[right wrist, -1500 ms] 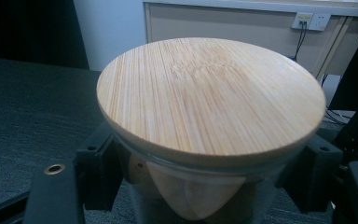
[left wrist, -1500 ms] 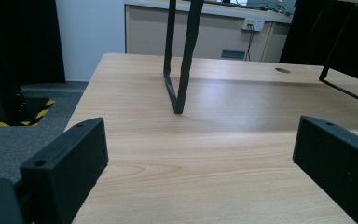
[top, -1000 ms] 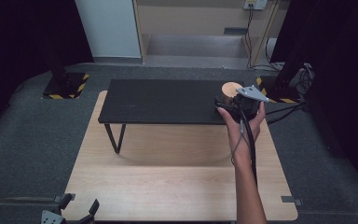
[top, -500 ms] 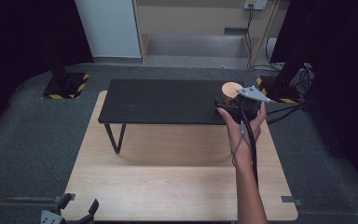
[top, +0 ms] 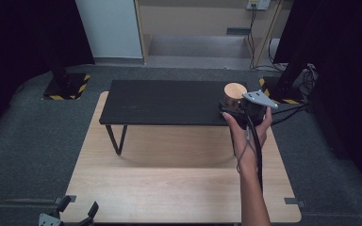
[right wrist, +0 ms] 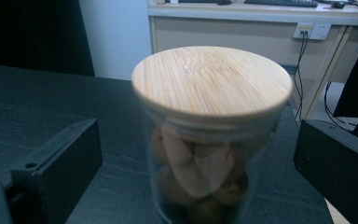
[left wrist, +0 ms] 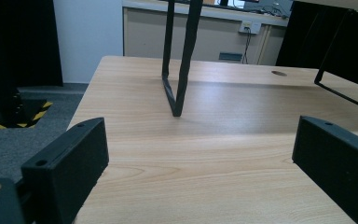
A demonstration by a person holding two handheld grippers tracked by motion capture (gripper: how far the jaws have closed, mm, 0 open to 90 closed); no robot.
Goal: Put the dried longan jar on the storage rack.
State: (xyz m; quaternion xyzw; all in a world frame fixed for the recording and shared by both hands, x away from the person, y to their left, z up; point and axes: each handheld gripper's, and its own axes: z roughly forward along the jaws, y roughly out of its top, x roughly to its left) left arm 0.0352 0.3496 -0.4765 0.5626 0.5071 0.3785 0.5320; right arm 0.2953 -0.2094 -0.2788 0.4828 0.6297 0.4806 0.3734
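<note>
High view: a glass jar with a round bamboo lid stood near the right end of a low black desk, which itself stood on a larger pale wooden desk. The person's right hand reached forward from below the jar, holding the right gripper up against the jar's near side. The left gripper lay far from the jar, at the near left corner of the wooden desk.

Left gripper view: both black fingers stood wide apart with nothing between them, looking across bare wood toward a black metal leg of the low desk.

Right gripper view: the jar stood upright between the two fingers, filling the middle of the gap. It held brown, rounded pieces, possibly nuts. The fingers were spread wide, each clear of the glass, gripping nothing.

The step in hand appeared to be the approach for a grasp. The next move likely called for closing the fingers evenly on the glass wall below the lid.
</note>
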